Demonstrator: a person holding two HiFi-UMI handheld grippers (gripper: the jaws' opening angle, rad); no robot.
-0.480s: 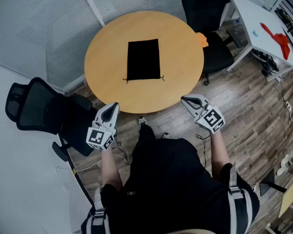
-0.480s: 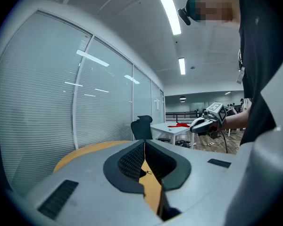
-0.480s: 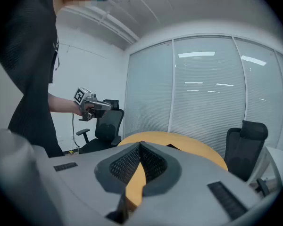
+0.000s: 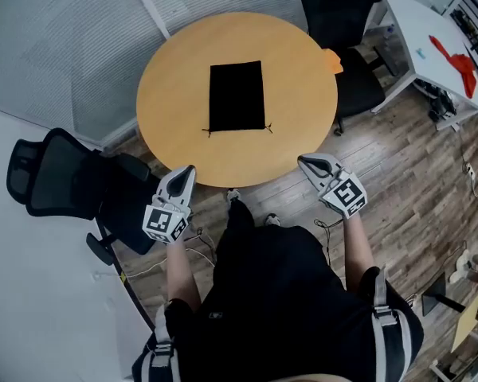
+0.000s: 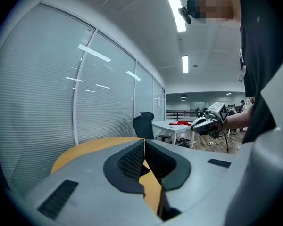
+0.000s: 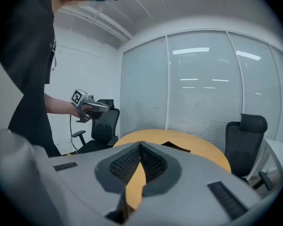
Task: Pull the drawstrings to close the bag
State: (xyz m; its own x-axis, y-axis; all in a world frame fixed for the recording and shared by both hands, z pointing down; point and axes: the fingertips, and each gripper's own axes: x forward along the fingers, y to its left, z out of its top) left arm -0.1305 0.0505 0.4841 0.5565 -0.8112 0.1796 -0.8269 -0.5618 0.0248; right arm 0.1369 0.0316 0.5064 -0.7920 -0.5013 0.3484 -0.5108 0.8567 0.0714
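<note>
A flat black drawstring bag (image 4: 237, 95) lies in the middle of the round wooden table (image 4: 167, 78). Its short cord ends stick out at the near corners, one on the left (image 4: 207, 132) and one on the right (image 4: 268, 128). My left gripper (image 4: 188, 170) hangs off the table's near left edge, well short of the bag, jaws shut and empty. My right gripper (image 4: 303, 161) is held off the near right edge, also shut on nothing. In the right gripper view the bag (image 6: 176, 147) shows as a dark patch beyond the closed jaws. Both grippers point toward the table.
A black office chair (image 4: 64, 177) stands at the left, close to my left gripper. Another black chair (image 4: 342, 30) sits behind the table at the right. A white desk (image 4: 430, 38) with a red object (image 4: 456, 58) is at the far right. Blinds line the glass walls.
Hardly anything differs: the head view has shifted a little, and both grippers stay in the same places off the table's near edge.
</note>
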